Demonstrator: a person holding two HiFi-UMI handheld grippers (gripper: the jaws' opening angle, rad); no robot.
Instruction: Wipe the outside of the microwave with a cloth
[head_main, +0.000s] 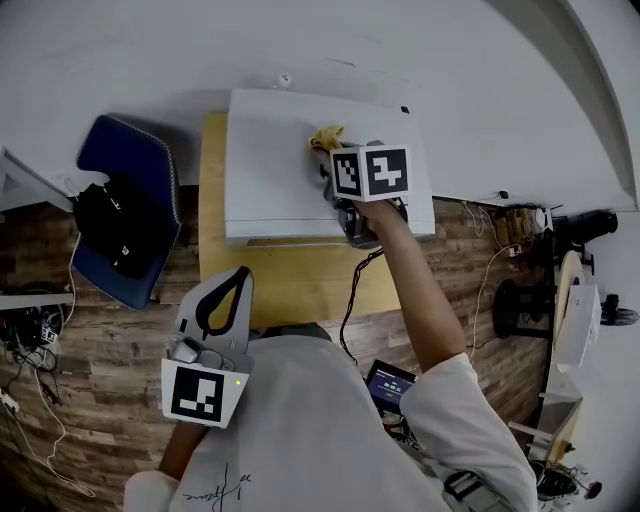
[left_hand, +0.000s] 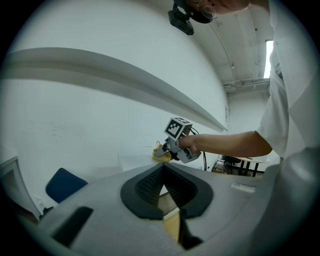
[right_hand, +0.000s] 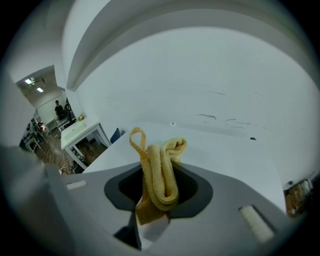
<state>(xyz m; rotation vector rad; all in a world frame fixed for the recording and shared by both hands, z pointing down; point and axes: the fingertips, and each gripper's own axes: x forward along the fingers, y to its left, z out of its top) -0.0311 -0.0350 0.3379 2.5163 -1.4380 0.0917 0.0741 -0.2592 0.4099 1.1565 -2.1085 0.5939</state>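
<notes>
The white microwave (head_main: 280, 170) stands on a wooden table against the wall; I look down on its flat top. My right gripper (head_main: 328, 158) is over the back middle of that top, shut on a folded yellow cloth (head_main: 327, 136). In the right gripper view the cloth (right_hand: 161, 172) sticks up between the jaws, over the white top (right_hand: 225, 155). I cannot tell if the cloth touches the top. My left gripper (head_main: 240, 275) hangs low near my body, in front of the table, jaws together with nothing in them. From the left gripper view I see the right gripper (left_hand: 164, 154) and the cloth (left_hand: 159, 153).
The wooden table (head_main: 290, 285) shows bare in front of the microwave and to its left. A black cable (head_main: 350, 300) drops off its front edge. A blue chair (head_main: 150, 170) with a black bag (head_main: 115, 225) stands at the left. Cables and stands crowd the floor at the right.
</notes>
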